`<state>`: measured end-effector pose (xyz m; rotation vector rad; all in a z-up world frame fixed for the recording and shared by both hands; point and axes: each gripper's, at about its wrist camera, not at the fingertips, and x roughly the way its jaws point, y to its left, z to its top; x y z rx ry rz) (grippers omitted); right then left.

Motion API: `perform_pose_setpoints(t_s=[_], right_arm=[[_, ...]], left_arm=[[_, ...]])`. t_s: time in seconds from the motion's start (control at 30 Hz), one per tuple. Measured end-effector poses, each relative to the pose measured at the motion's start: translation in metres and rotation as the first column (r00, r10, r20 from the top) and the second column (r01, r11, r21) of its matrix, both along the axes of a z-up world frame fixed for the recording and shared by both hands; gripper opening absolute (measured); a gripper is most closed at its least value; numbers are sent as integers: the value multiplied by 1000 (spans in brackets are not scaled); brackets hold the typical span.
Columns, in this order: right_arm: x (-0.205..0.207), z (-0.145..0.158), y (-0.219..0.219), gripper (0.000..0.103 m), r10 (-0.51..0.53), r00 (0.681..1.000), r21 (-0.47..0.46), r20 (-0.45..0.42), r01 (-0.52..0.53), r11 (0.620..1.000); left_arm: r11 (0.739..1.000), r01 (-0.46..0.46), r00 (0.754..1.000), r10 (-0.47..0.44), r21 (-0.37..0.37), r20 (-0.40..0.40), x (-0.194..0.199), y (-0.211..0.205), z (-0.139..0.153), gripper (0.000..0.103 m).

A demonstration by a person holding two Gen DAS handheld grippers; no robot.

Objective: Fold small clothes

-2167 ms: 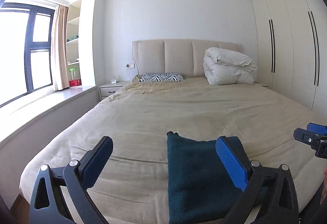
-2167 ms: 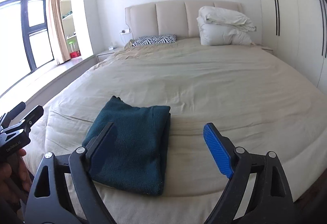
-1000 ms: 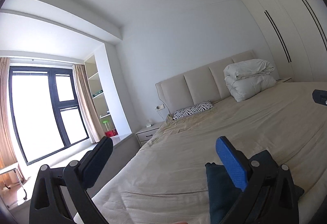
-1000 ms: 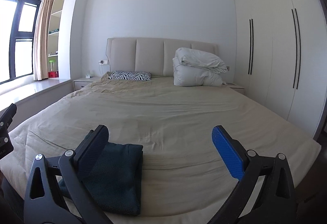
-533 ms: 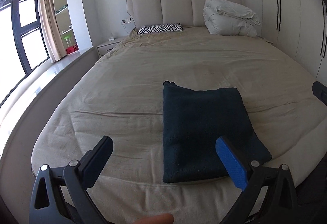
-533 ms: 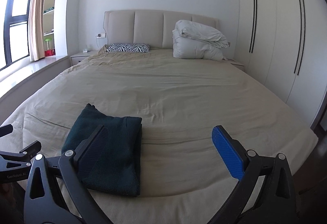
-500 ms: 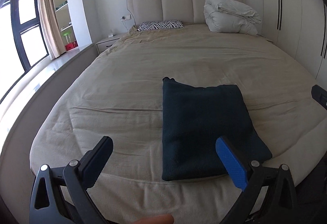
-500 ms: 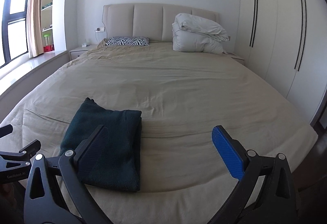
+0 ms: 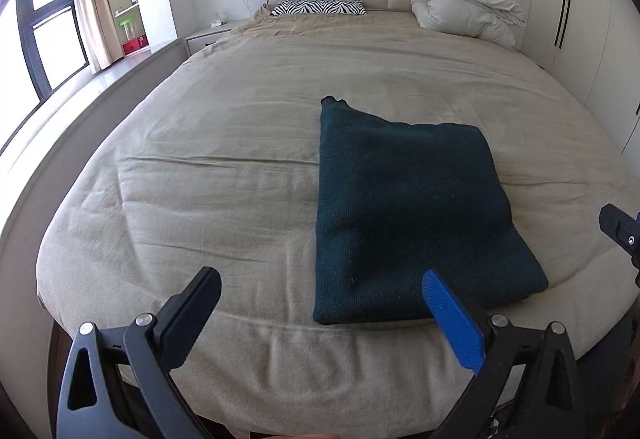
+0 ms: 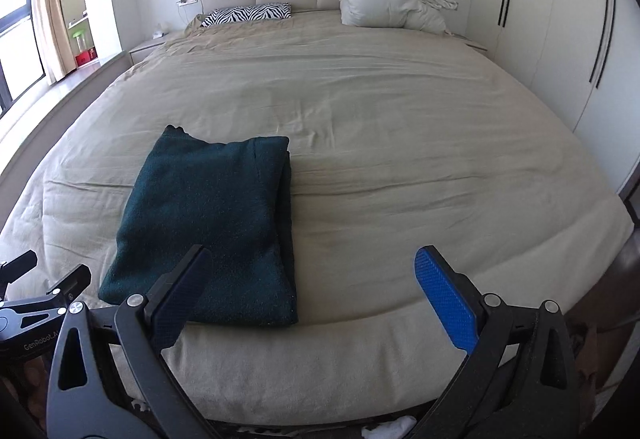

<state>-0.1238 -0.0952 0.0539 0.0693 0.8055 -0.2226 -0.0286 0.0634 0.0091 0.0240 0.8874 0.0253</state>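
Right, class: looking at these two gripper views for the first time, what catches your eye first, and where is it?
The dark teal folded garment stands out most, lying flat near the foot of the beige bed. At the head end sit a zebra-print pillow and a bundled white duvet. Both the left gripper and the right gripper hang open and empty at the foot of the bed.

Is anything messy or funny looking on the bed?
Not much. The dark green sweater lies folded flat near the foot of the bed, but one little corner pokes out at its far left edge, so the fold isn't quite square. The sheet has a few wrinkles. Both grippers hang open, holding nothing.
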Motion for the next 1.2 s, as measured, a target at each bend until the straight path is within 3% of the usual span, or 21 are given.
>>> perform_pose_setpoints(t_s=[1.2], right_arm=[[6,-20,19,103,32,998,-26,-54,-34,999]], left_arm=[[1000,7,1000,-7,-25,-14,3,5,-5,103]])
